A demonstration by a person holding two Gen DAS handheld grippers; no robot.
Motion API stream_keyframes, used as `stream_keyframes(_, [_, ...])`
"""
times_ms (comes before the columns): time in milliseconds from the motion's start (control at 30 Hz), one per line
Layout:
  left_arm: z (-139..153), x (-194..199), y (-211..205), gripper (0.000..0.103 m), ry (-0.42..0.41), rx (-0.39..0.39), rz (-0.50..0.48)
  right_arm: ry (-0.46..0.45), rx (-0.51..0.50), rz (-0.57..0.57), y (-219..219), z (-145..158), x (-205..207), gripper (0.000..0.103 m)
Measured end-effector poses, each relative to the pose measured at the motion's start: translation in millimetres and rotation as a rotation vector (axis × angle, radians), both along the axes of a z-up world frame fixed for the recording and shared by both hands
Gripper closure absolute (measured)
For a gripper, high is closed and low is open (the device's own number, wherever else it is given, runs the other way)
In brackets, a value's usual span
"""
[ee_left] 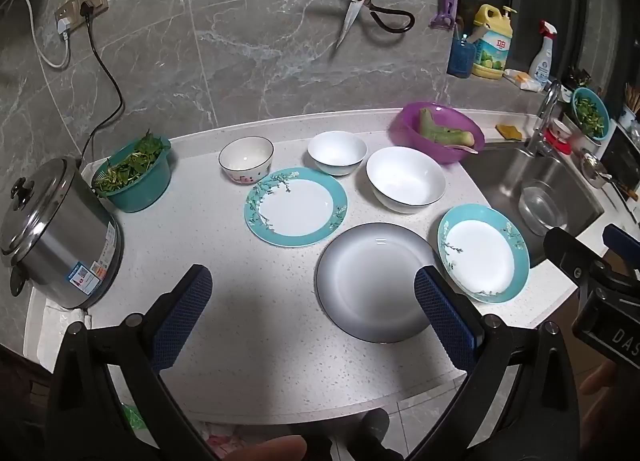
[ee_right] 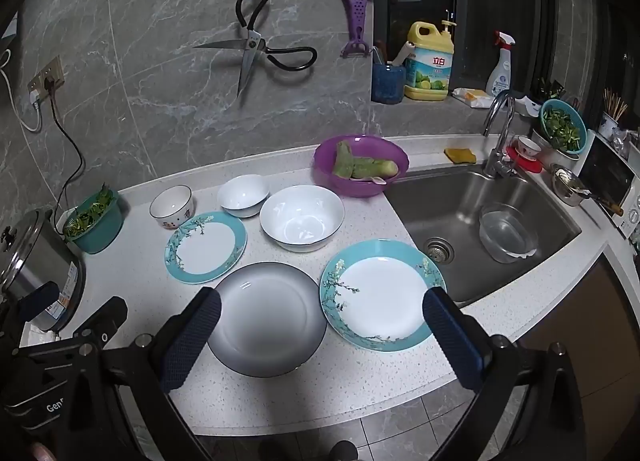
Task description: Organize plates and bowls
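Note:
On the speckled white counter (ee_left: 248,341) lie two teal-rimmed floral plates, one in the middle (ee_left: 295,206) (ee_right: 205,247) and one beside the sink (ee_left: 483,253) (ee_right: 382,295). A grey shaded plate (ee_left: 374,281) (ee_right: 266,318) lies nearest the front edge. Behind stand a large white bowl (ee_left: 405,180) (ee_right: 301,218), a smaller white bowl (ee_left: 337,152) (ee_right: 243,195) and a small patterned bowl (ee_left: 245,159) (ee_right: 172,206). My left gripper (ee_left: 314,311) hovers open above the counter left of the grey plate. My right gripper (ee_right: 322,335) hangs open over the grey plate and the near teal plate. Both are empty.
A purple bowl with cut vegetable (ee_left: 438,132) (ee_right: 360,165) sits by the steel sink (ee_right: 480,221), which holds a clear bowl (ee_right: 507,232). A teal colander of greens (ee_left: 134,173) and a steel cooker (ee_left: 56,237) stand at the left. Scissors (ee_right: 256,53) hang on the wall.

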State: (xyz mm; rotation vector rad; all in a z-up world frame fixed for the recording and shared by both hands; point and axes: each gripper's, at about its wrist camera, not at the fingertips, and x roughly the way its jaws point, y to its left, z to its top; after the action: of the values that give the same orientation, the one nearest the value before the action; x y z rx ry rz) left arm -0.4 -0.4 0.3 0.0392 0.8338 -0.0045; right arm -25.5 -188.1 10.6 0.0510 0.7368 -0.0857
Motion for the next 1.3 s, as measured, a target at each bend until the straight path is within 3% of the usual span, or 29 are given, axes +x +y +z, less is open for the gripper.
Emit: stream_keyframes(1300, [-6.2, 18.9, -1.1, 0.000, 0.020, -0.001, 0.006, 0.027, 0.001, 0.002, -0.6, -3.7, 14.5, 0.000])
